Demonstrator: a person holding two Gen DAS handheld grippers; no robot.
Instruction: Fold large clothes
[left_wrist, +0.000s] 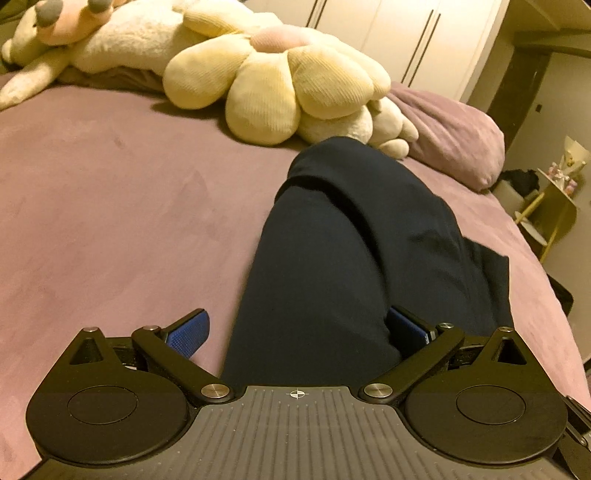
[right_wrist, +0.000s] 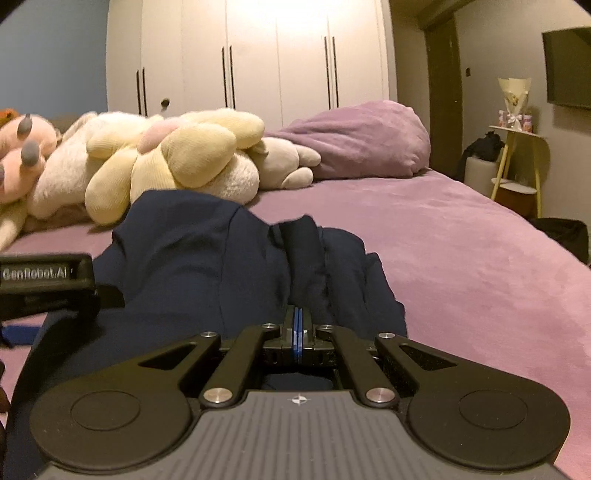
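A dark navy garment (left_wrist: 354, 240) lies on the purple bedspread (left_wrist: 110, 206), stretching away from me toward the plush toys. My left gripper (left_wrist: 295, 332) is open, its blue pads (left_wrist: 186, 334) spread on either side of the garment's near end. In the right wrist view the same garment (right_wrist: 207, 251) is bunched in folds. My right gripper (right_wrist: 297, 328) is shut on a raised fold of the garment. The left gripper's body (right_wrist: 44, 280) shows at the left edge of that view.
A yellow flower cushion (left_wrist: 280, 85) and cream plush toys (left_wrist: 122, 40) lie at the head of the bed, with a purple pillow (right_wrist: 362, 140) beside them. White wardrobes (right_wrist: 251, 55) stand behind. A yellow side table (right_wrist: 517, 162) stands off the right of the bed.
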